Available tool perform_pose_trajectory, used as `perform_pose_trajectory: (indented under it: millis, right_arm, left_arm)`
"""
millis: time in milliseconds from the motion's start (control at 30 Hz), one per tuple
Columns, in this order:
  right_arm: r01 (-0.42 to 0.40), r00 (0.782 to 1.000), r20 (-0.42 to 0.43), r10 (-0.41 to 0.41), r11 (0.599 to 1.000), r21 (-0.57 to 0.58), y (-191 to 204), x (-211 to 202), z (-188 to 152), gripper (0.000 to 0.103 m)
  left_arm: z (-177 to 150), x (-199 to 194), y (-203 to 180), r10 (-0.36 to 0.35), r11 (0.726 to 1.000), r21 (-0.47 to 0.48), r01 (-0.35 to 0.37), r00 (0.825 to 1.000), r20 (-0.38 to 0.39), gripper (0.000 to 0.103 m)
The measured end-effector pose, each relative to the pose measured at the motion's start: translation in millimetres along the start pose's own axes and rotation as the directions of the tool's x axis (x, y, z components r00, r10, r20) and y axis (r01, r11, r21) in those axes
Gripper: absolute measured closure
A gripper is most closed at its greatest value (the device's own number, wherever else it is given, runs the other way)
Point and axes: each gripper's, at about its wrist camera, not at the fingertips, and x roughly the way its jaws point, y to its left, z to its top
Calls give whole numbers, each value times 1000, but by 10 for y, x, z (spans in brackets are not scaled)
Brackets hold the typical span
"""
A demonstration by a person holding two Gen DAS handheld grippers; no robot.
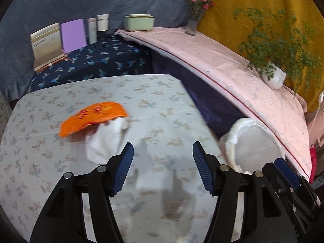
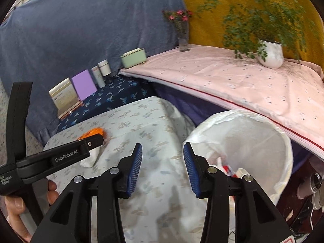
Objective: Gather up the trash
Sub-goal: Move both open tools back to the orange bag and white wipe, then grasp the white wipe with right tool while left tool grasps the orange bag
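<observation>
Both tongs wide open, empty: left tongs (image 1: 163,168) should straddle white tissue (image 1: 105,139) under orange wrapper (image 1: 93,117), pinch low, then carry to lined bin (image 2: 243,141); right tongs (image 2: 163,167) idle.

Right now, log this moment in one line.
left gripper: open, empty | right gripper: open, empty | orange wrapper, white tissue: on table | bin: lined

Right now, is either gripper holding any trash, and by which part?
Nothing is held. The left gripper and right gripper are both open and empty; the orange wrapper and white tissue lie on the table.
</observation>
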Motion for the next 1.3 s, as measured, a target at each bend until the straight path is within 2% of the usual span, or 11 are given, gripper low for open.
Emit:
perform_pose_trajectory:
  millis: [167,267,500,667,867,1200,1300]
  right_arm:
    - [-50,998,-47,47,997,-59,419,193,-61,61]
    - [-82,994,-78,74,992,-92,663,330,-83,61]
    - [-143,983,-138,121,976,-162,1218,650,-190,61]
    - [-178,972,-188,144,967,-180,1471,902,-282,61]
    - [-183,964,-233,130,957,-225,1710,1243,-363,61]
    - [-172,958,-263,113,962,-213,1707,1609,-364,61]
    - [-175,956,-271,116,963,-205,1689,1670,-364,65]
  left_arm:
    - [-33,-1,404,79,997,-11,-78,997,6,44]
    - [-66,-7,670,118,993,-23,-118,993,9,39]
    - [-84,120,1193,217,976,12,-217,976,-7,36]
    - [-53,290,1421,216,976,37,-216,976,-17,36]
    - [-31,557,1546,176,982,80,-172,983,-43,37]
    - [122,923,1532,138,984,124,-129,989,-62,37]
    - [161,991,1525,116,989,105,-108,990,-78,43]
